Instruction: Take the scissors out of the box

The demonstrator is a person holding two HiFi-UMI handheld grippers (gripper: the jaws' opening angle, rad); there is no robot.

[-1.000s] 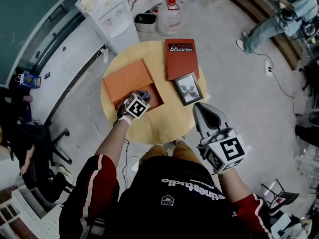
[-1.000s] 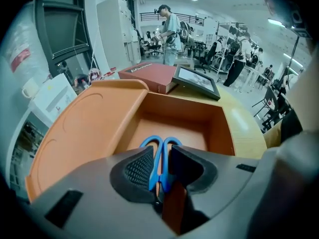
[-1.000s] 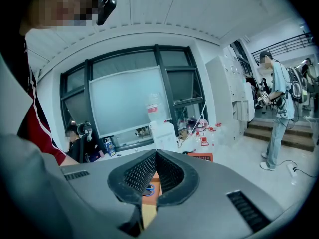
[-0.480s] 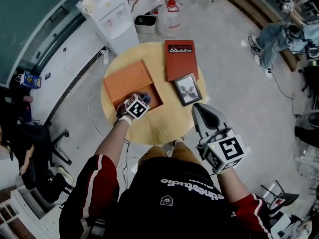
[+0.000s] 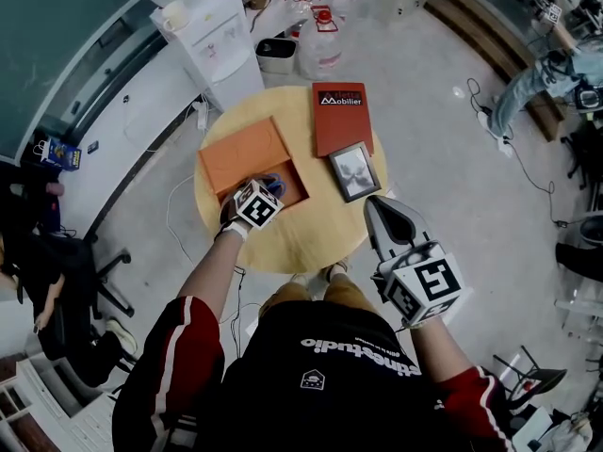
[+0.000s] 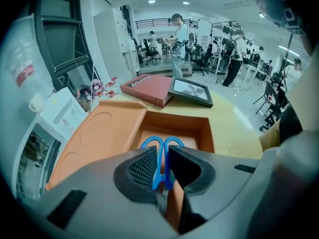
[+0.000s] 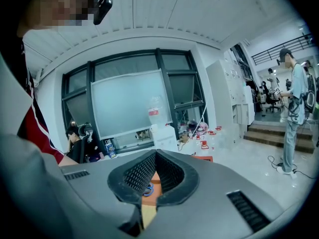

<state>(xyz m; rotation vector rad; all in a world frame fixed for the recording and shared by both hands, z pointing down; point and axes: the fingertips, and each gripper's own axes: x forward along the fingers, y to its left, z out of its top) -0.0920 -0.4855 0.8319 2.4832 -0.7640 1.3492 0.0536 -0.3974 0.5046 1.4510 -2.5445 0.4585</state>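
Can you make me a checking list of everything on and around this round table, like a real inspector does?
Surface: round wooden table.
Job's things: orange box, open; blue scissors at its compartment, gripped by the handles.
Clutter: red book; picture frame beside it.
Grippers: left gripper shut on the scissors; right gripper shut, empty, beside the table.
Cables: power strip with its cord on the floor left of the table.
Surroundings: water dispenser, water jugs, office chair, a person standing far off.
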